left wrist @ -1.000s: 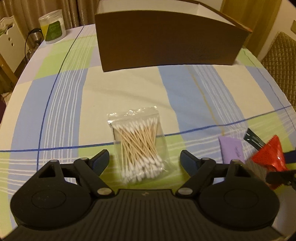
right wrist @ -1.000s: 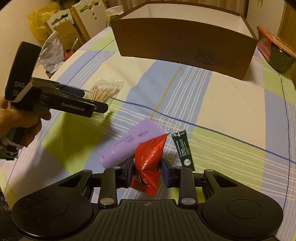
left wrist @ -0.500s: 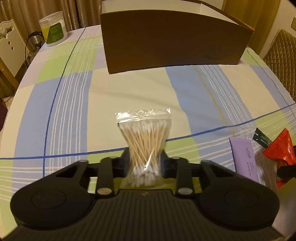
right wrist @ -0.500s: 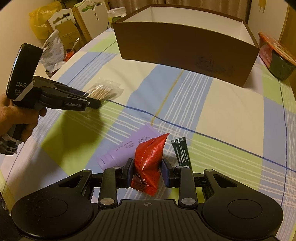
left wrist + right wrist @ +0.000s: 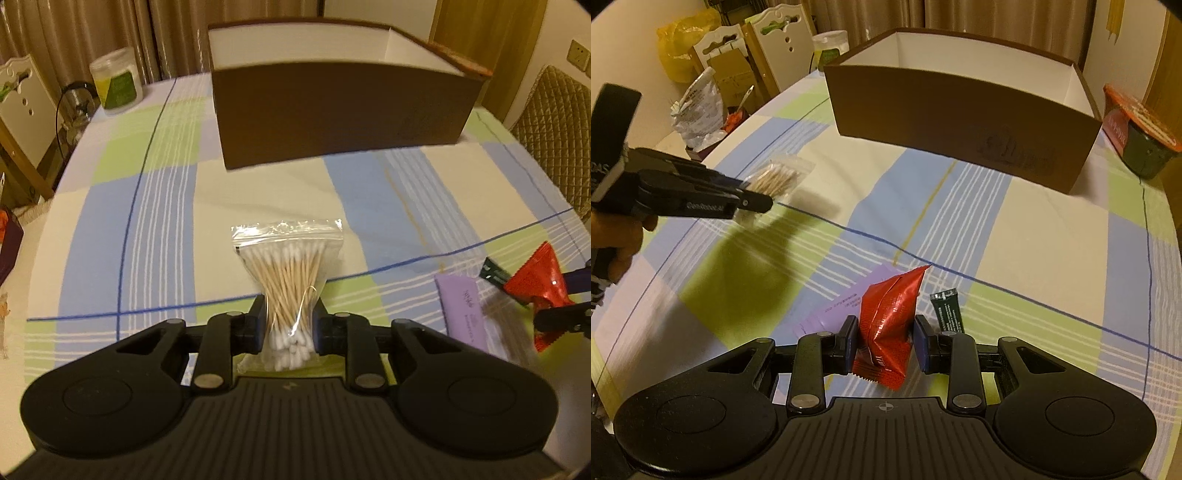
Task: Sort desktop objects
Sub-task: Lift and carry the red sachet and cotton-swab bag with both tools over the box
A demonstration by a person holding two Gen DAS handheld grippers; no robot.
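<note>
My left gripper (image 5: 287, 326) is shut on a clear bag of cotton swabs (image 5: 288, 280), held just above the checked tablecloth. The right wrist view shows that same bag of cotton swabs (image 5: 779, 177) in the left gripper (image 5: 753, 201) at the left. My right gripper (image 5: 884, 343) is shut on a red snack packet (image 5: 888, 325), lifted off the cloth. The red snack packet (image 5: 537, 291) also shows at the right edge of the left wrist view. A purple tube (image 5: 842, 306) and a dark green sachet (image 5: 947, 310) lie on the cloth below it. A brown open box (image 5: 343, 110) stands at the far side.
A lidded jar (image 5: 116, 83) stands at the back left. A red-lidded bowl (image 5: 1141, 136) sits right of the brown box (image 5: 964, 122). Chairs and bags (image 5: 701, 107) crowd the table's left edge; a padded chair (image 5: 554, 133) is at the right. A hand (image 5: 613, 240) holds the left gripper.
My left gripper closed on the bag of cotton swabs and raised it off the cloth. The right gripper kept its hold on the red packet and rose, moving toward the box.
</note>
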